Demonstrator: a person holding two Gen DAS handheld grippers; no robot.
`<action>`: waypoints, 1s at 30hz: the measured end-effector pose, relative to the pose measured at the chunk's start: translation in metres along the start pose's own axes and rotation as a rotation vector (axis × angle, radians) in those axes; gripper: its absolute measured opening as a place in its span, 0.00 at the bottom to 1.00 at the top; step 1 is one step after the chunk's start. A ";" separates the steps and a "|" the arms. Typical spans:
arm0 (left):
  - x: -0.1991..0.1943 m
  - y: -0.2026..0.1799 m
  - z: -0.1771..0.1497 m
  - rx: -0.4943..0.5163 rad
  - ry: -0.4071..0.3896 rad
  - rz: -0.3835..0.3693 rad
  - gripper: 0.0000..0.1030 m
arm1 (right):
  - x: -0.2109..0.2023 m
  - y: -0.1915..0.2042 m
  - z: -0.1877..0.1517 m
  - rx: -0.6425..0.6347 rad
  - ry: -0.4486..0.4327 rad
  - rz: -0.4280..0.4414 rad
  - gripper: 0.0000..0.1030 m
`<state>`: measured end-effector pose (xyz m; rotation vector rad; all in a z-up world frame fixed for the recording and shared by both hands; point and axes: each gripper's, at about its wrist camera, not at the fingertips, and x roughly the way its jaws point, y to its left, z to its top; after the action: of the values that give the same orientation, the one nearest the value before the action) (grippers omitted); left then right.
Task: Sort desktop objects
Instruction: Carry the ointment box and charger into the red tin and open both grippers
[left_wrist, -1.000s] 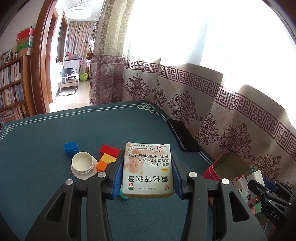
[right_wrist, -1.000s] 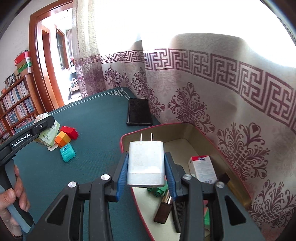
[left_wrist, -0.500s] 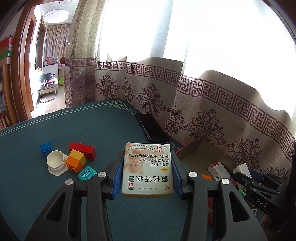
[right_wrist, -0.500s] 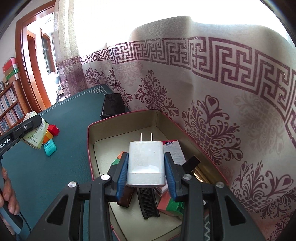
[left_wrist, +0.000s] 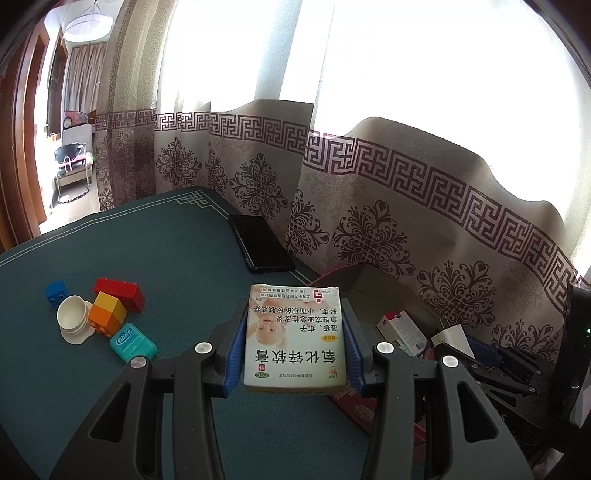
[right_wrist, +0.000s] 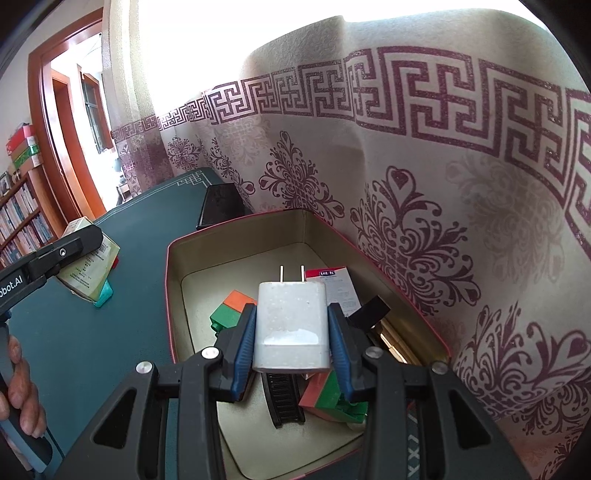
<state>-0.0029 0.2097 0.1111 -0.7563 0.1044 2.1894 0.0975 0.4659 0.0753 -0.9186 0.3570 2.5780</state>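
left claw: we see it clamped on ointment box, held above tabletop
right claw: we see it gripping white charger over red tin
beyond: toy bricks, black phone

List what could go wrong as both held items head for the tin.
1. The right tongs hold the white charger above the red tin, already crowded with blocks and a comb; dropped, it may land tilted.
2. The left tongs carry the ointment box close by; the two tools might collide.
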 end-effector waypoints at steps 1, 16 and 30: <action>0.002 -0.004 0.001 0.001 0.005 -0.008 0.47 | 0.000 -0.002 -0.001 0.004 0.000 0.004 0.41; 0.036 -0.048 0.011 0.006 0.075 -0.077 0.77 | 0.005 -0.018 -0.005 0.004 -0.016 0.013 0.45; 0.033 -0.012 0.009 -0.077 0.060 0.002 0.79 | 0.001 -0.013 0.001 -0.002 -0.064 0.007 0.77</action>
<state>-0.0155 0.2427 0.1019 -0.8654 0.0511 2.1838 0.1016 0.4780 0.0736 -0.8343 0.3400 2.6076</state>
